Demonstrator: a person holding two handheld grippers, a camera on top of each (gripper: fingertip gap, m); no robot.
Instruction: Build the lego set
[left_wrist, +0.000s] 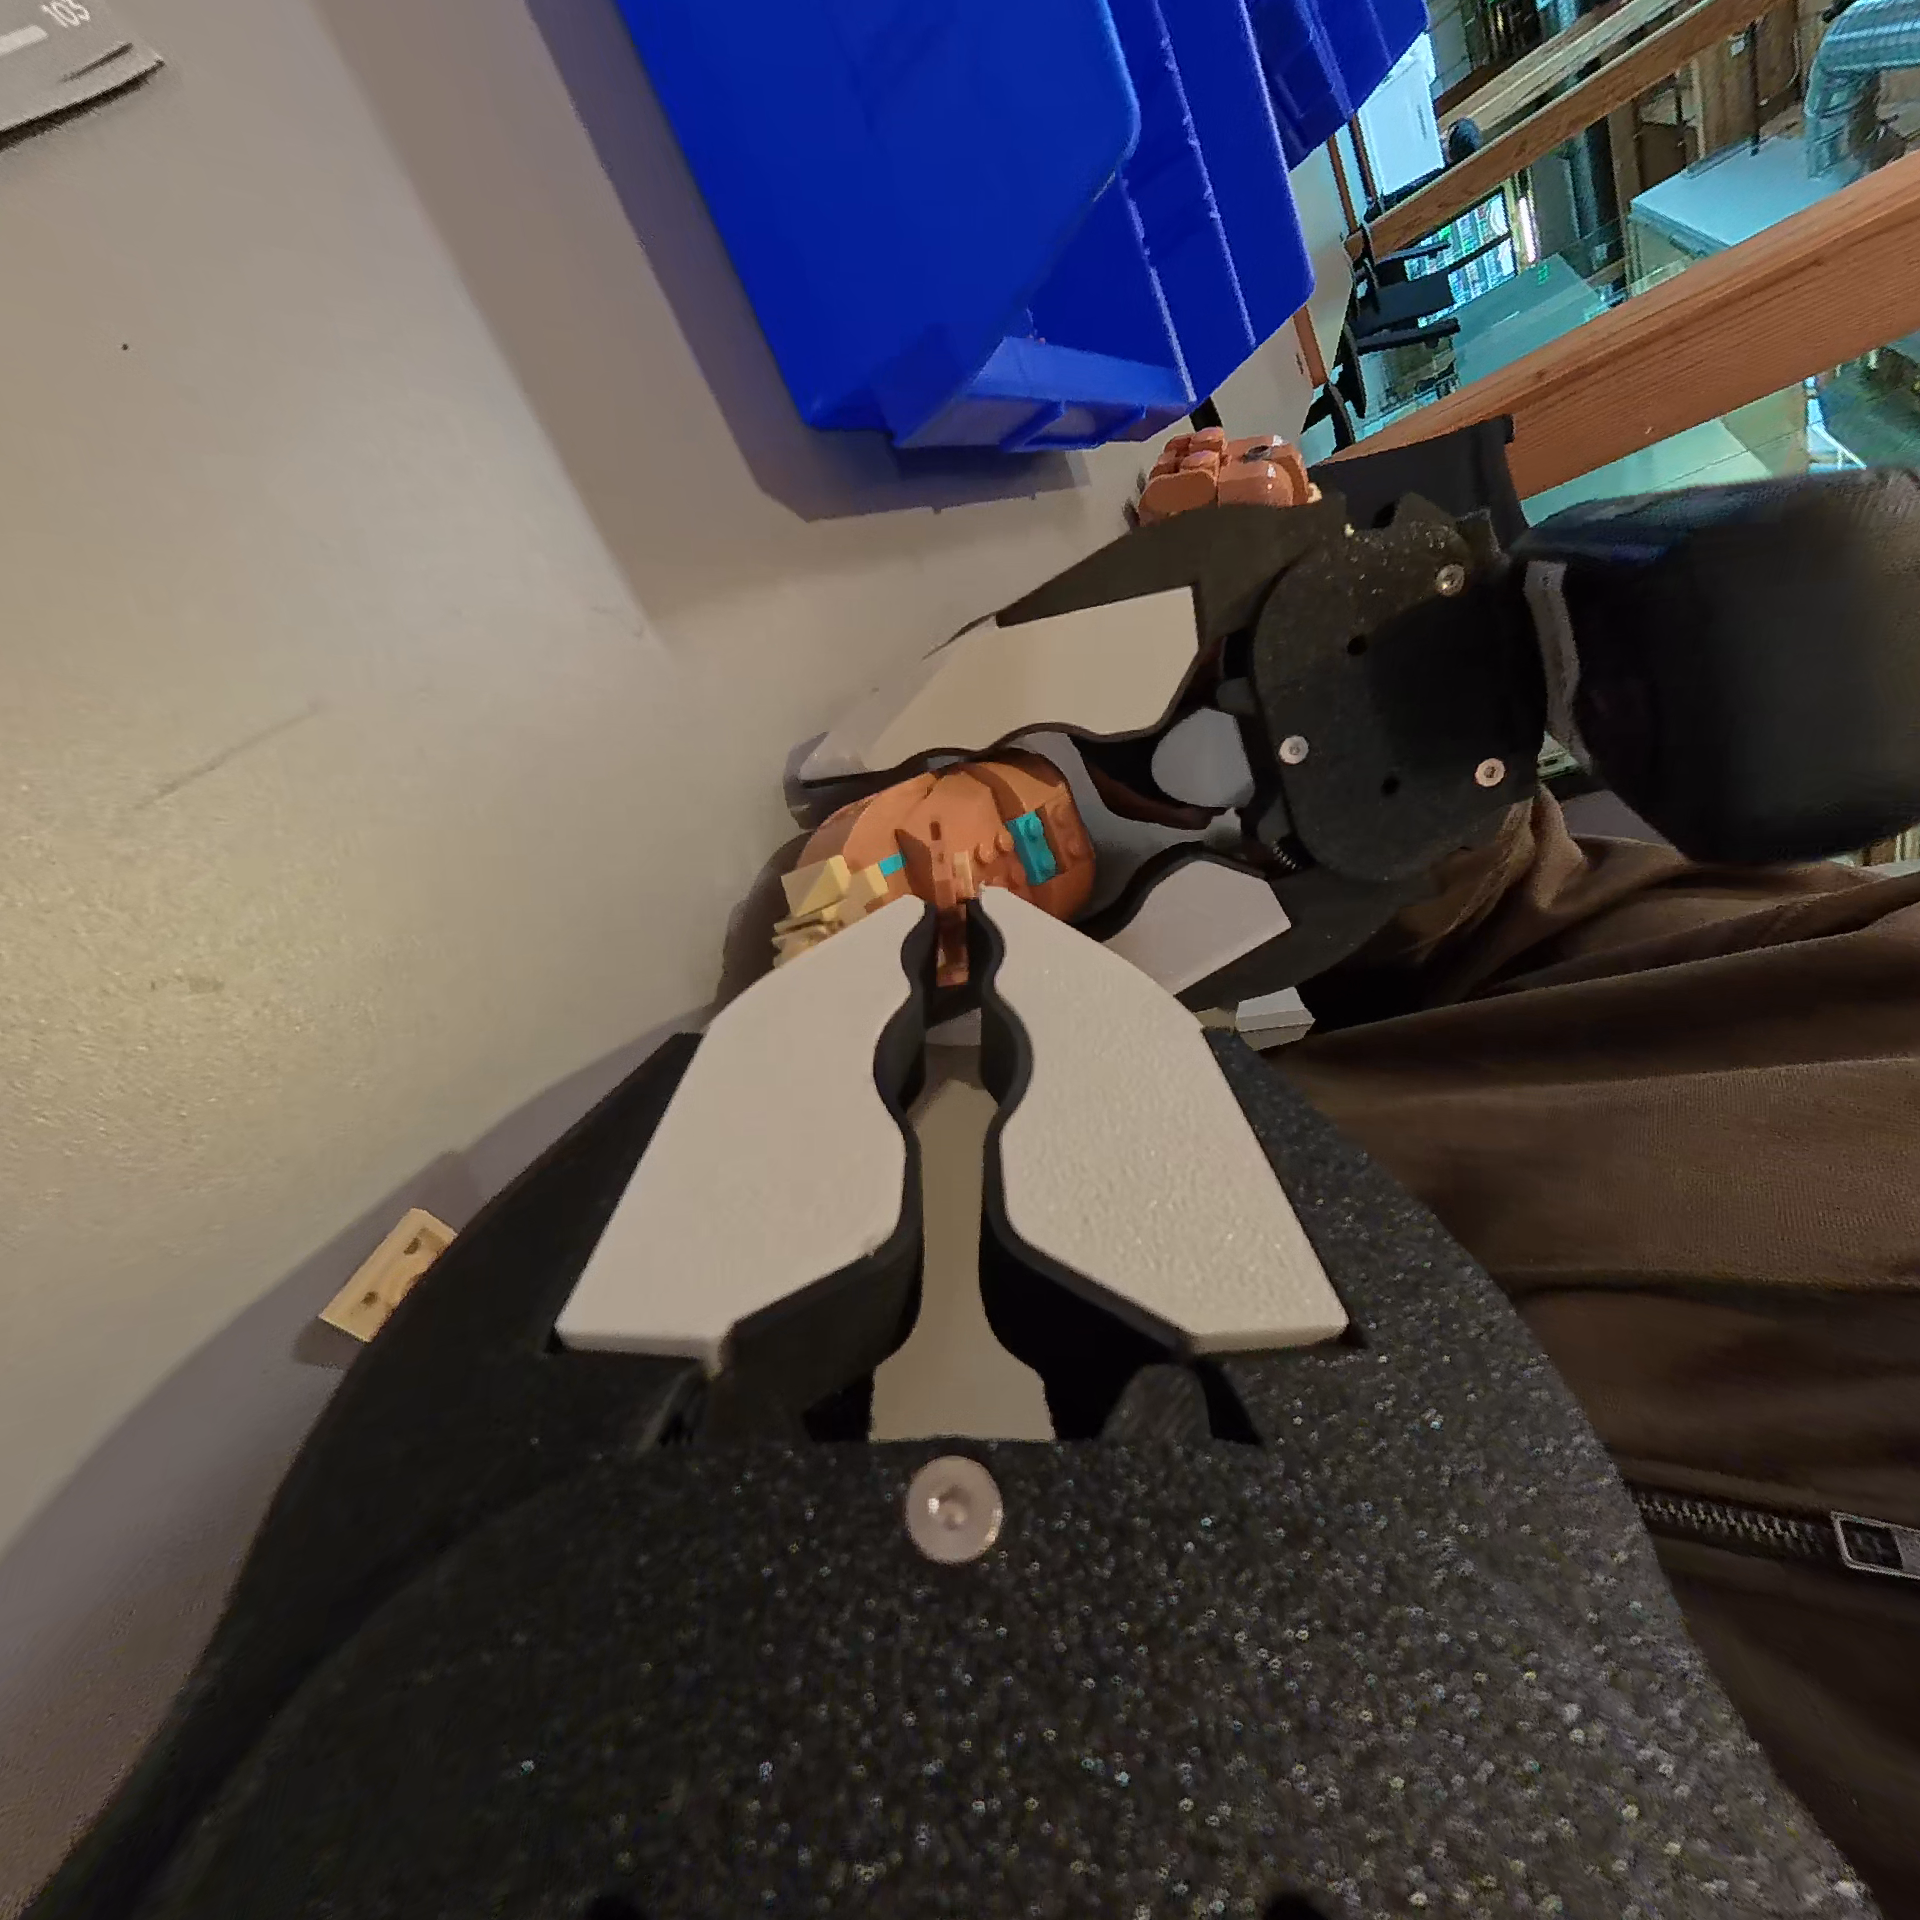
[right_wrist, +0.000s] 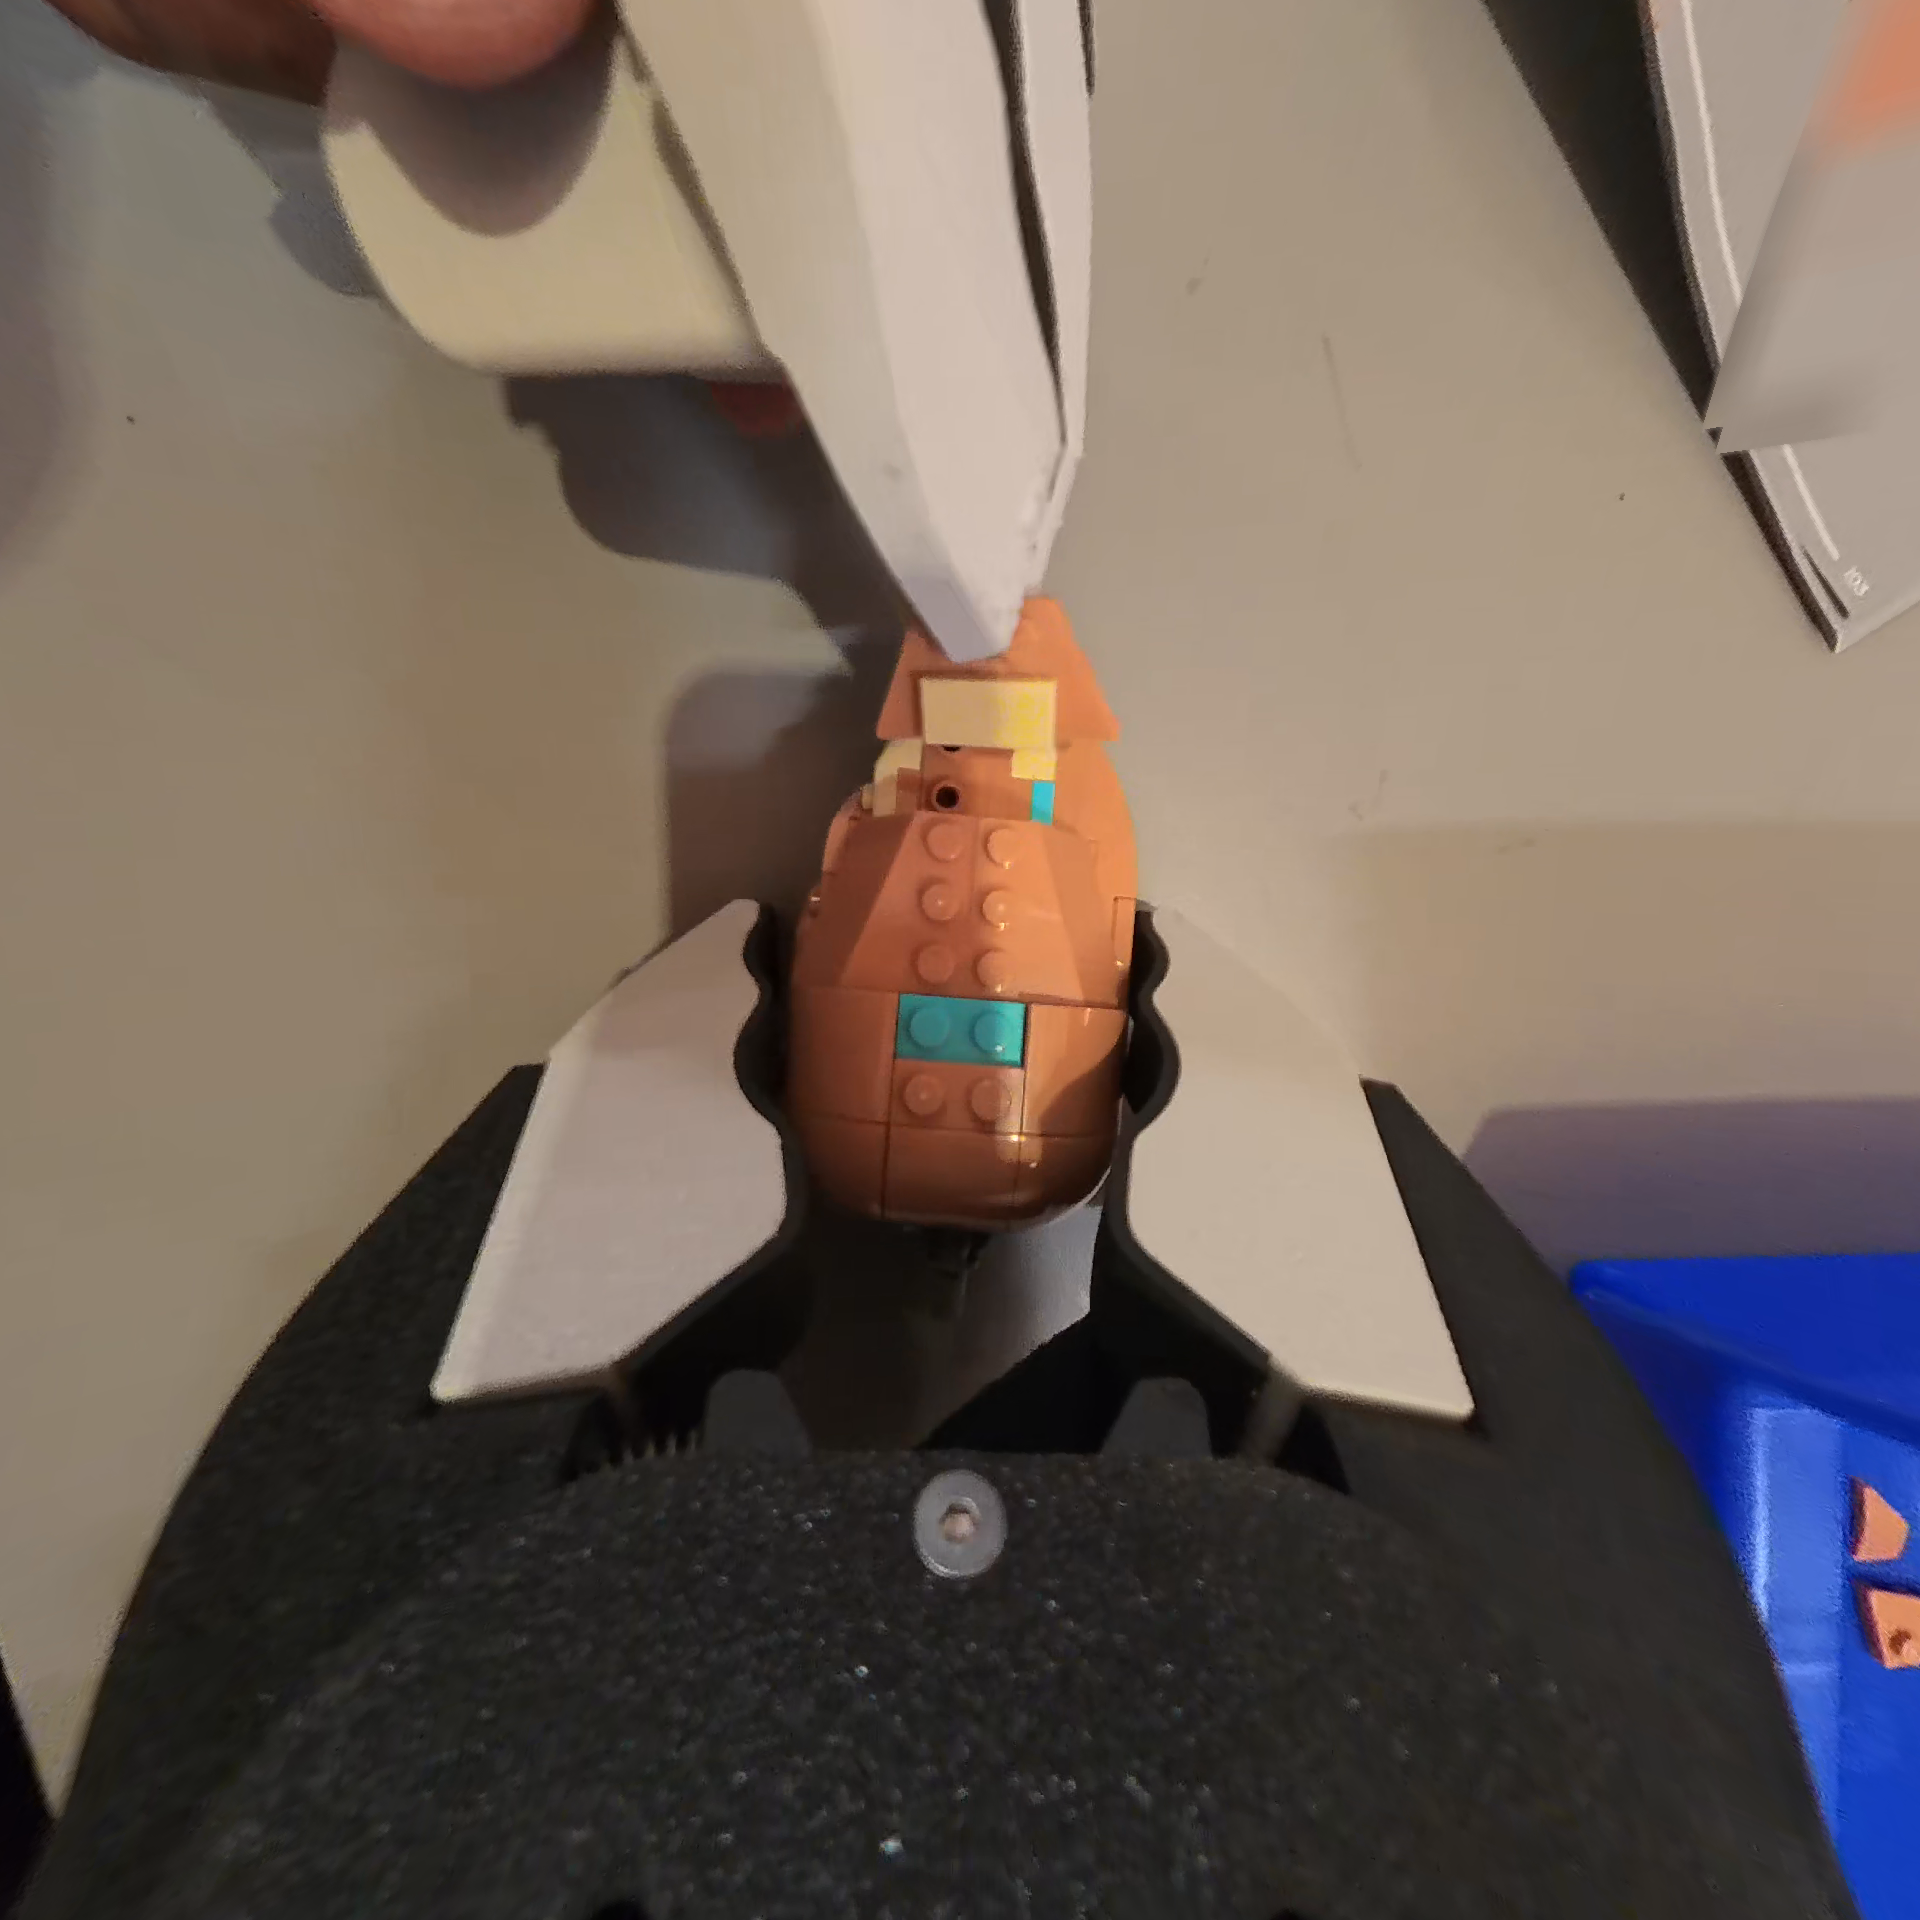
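Tan plate (left_wrist: 387, 1285) lying loose on the grey tabletop (left_wrist: 260, 727) at lower left of the left wrist view. At centre, left gripper (left_wrist: 961, 940) with fingers nearly closed, pinching a small brown piece (left_wrist: 952, 951) against the orange-brown lego model (right_wrist: 961, 1023). Right gripper (right_wrist: 951, 1039), fingers parted wide and clamped on the model's rounded sides; blue bins (left_wrist: 935, 208) at upper right.
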